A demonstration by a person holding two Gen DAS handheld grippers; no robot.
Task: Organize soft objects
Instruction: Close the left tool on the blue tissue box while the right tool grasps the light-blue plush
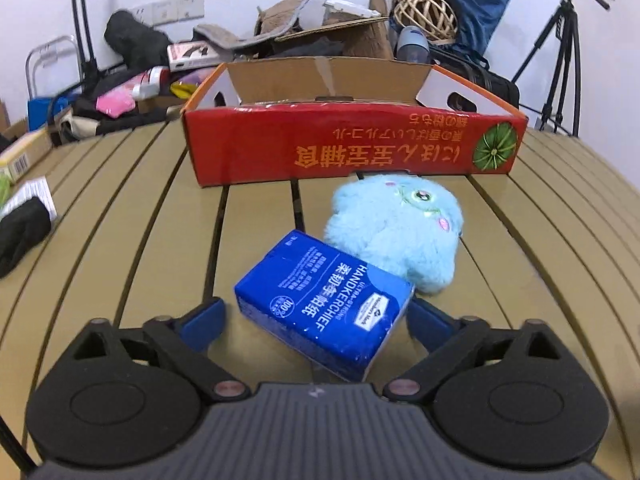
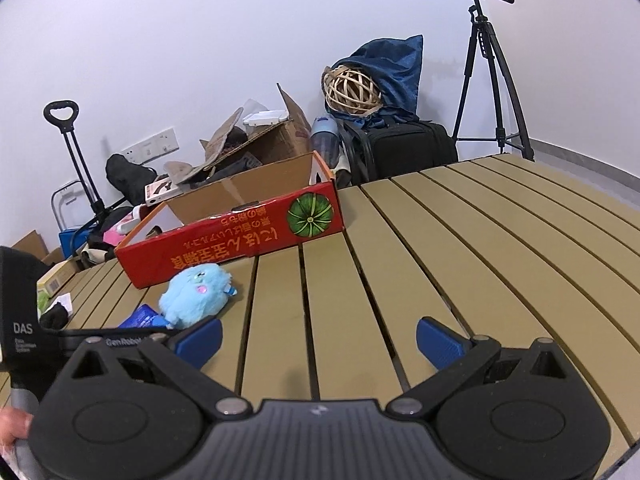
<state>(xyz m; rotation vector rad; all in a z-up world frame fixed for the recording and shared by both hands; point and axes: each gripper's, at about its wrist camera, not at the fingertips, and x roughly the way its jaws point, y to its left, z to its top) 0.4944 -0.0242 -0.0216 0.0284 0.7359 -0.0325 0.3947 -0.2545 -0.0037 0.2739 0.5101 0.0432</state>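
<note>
Left wrist view: left gripper [image 1: 316, 314] jaws wide, straddling blue tissue pack [image 1: 326, 306], pads not pressing. Fluffy blue toy [image 1: 396, 228] touching pack, just before red cardboard box [image 1: 352, 142]. Box contents not visible. Right gripper [image 2: 318, 340] open, empty. Judgement: both items still unsorted.

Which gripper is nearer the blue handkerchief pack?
Left. The left gripper has the blue handkerchief pack between its open fingers; the right gripper hangs over bare table slats, well to the pack's right.
</note>
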